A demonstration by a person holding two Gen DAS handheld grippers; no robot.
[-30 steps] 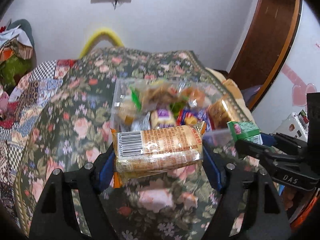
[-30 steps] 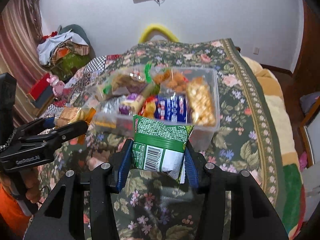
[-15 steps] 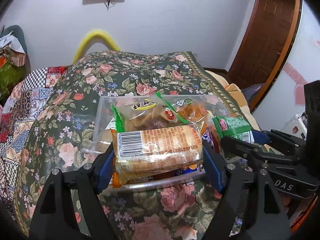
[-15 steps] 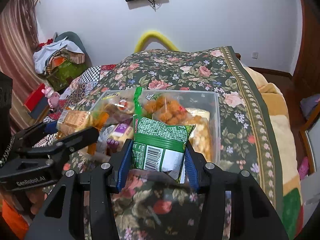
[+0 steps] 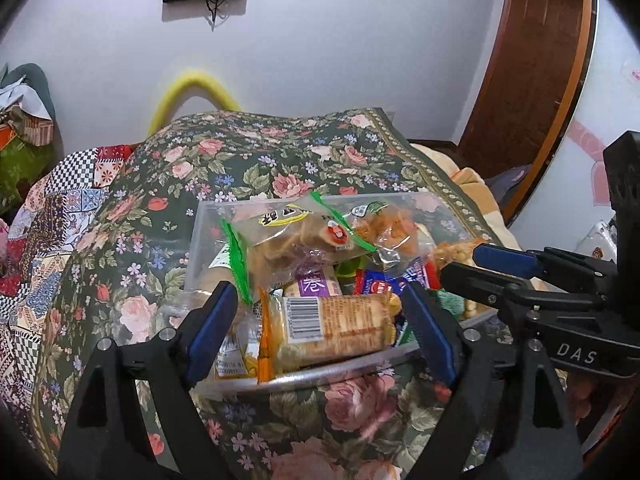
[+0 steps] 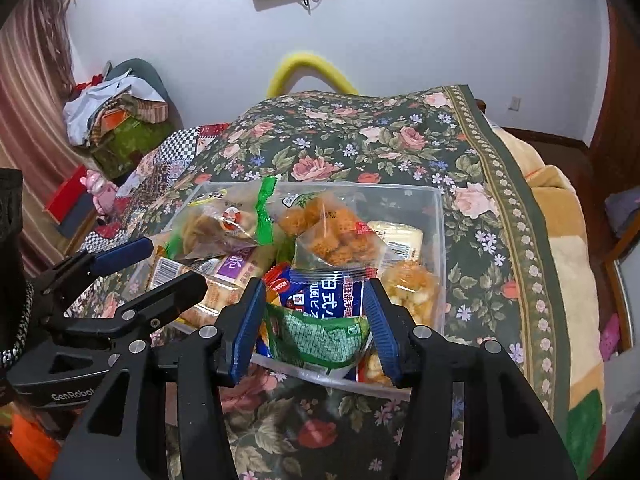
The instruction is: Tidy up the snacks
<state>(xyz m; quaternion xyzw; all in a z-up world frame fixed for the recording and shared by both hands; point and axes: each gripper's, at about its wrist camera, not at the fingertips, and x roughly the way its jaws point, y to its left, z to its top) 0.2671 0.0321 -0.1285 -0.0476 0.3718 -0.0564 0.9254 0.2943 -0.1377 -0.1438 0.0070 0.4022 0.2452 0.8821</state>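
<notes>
The long orange-brown cracker packet in clear film with a white barcode label (image 5: 332,330) lies in the near-left part of the clear rectangular plastic storage box (image 6: 438,216), its long axis running from nine o'clock to three o'clock across the left wrist view. It sits dead centre between the blue pads of the left claw (image 5: 320,334), whose fingers stand wide on either side; a gap shows beside the nine o'clock pad (image 5: 208,332), while the three o'clock pad is close to the packet's end, and contact there cannot be judged. The packet appears to rest on the other snacks, so the left claw seems free of it and the move that follows is probably a straight pull back toward six o'clock.

The small green foil snack pouch with a grid pattern (image 6: 320,338) lies at the near edge of the same box, crumpled, slumped across the right claw's opening. The right claw (image 6: 316,326) is spread wide, blue pads flanking the pouch; whether they touch it is unclear. It too looks released.

The box sits on the dark green floral bedspread (image 6: 472,152), already crowded with clear bags of fried puffs and a blue wrapped packet at twelve o'clock from both claws. Each claw is nearer its own packet, the left claw showing at nine o'clock in the right wrist view.
</notes>
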